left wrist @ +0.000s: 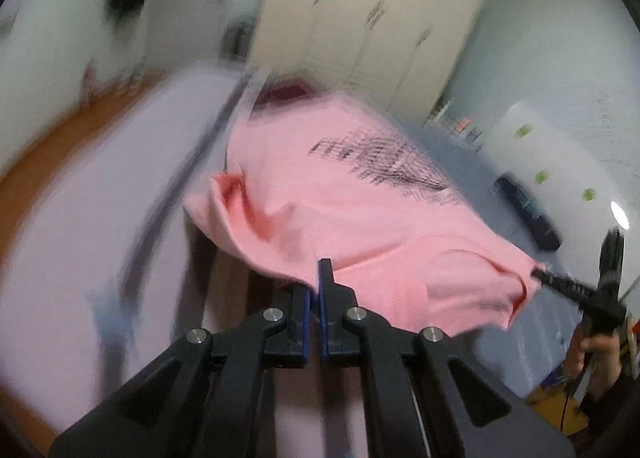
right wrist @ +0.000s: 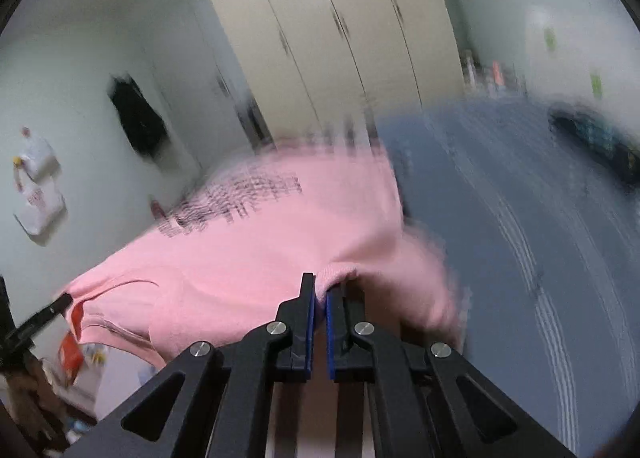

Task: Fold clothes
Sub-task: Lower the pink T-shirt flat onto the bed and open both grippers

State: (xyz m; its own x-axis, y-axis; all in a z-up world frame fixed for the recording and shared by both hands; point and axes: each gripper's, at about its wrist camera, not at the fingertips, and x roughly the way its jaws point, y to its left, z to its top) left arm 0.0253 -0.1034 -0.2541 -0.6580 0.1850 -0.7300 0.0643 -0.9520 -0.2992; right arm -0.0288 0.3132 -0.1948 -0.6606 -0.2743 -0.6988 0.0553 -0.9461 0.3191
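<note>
While both cameras smear with motion blur, I see the pink T-shirt (left wrist: 340, 210) hanging in the air between my two tools, above the blue-grey bed cover (right wrist: 500, 218), and it spreads away toward 12 o'clock in both views. My left gripper (left wrist: 319, 282) has its jaws almost closed on the near edge of the shirt, and my right gripper (right wrist: 320, 294) is clamped on a small roll of the same cloth. In the left view the right tool arrives from 3 o'clock and bites the shirt corner.

I judge the biggest danger to be the thin bite: each tool holds only a little hem, so a fast swing could pull the cloth out, and the shirt would drop in a heap. A second danger is uneven tension. If one hand goes ahead, the body of the shirt twists and the fold line goes crooked. The loose sleeve (left wrist: 224, 194) at 9 o'clock in the left view may tuck under when the shirt lands. The dark object (left wrist: 528, 214) on the bed at 3 o'clock could be caught by the hem.

The black print (left wrist: 380, 158) on the chest is too blurred, so I cannot read any word or brand.
</note>
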